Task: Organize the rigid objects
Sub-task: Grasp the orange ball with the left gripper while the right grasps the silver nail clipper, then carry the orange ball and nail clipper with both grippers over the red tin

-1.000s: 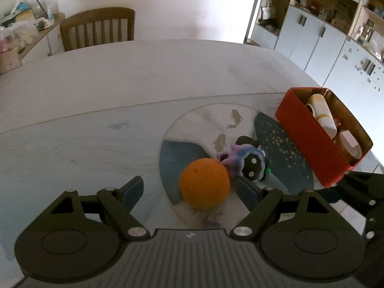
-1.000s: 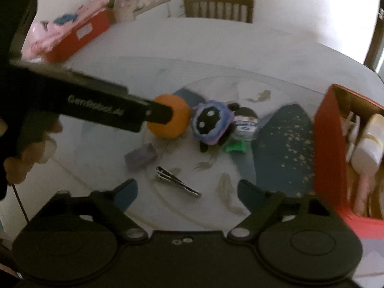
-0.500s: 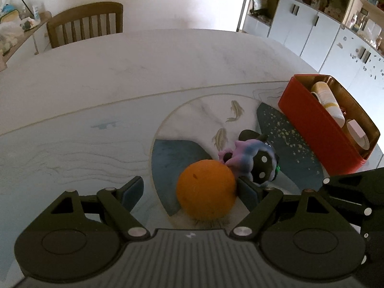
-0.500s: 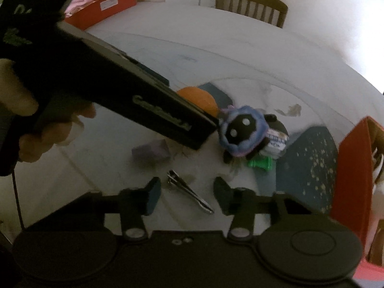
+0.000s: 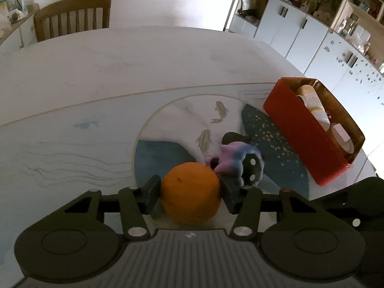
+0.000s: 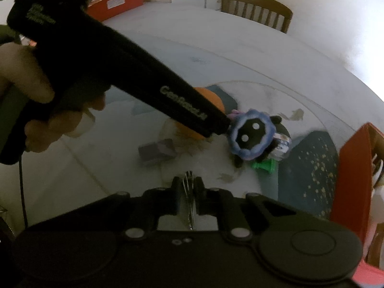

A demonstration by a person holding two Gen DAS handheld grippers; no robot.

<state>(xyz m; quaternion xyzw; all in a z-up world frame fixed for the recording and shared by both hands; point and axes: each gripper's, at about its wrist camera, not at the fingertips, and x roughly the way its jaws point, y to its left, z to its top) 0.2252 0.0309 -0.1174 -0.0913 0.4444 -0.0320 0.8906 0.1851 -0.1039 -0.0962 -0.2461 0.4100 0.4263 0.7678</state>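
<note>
The orange ball (image 5: 190, 193) sits between the left gripper (image 5: 189, 192), whose jaws are closing against its sides. The right gripper (image 6: 188, 188) is clamped on a thin metal clip (image 6: 188, 192), as far as the dim view tells. Beyond them, a plush toy (image 6: 249, 136), a purple block (image 6: 157, 150) and a green piece (image 6: 262, 166) are still loose. The red box (image 5: 304, 139) off to the right already holds several items.

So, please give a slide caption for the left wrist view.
Left tool closing on the orange, plush toy behind, red box at right.
</note>
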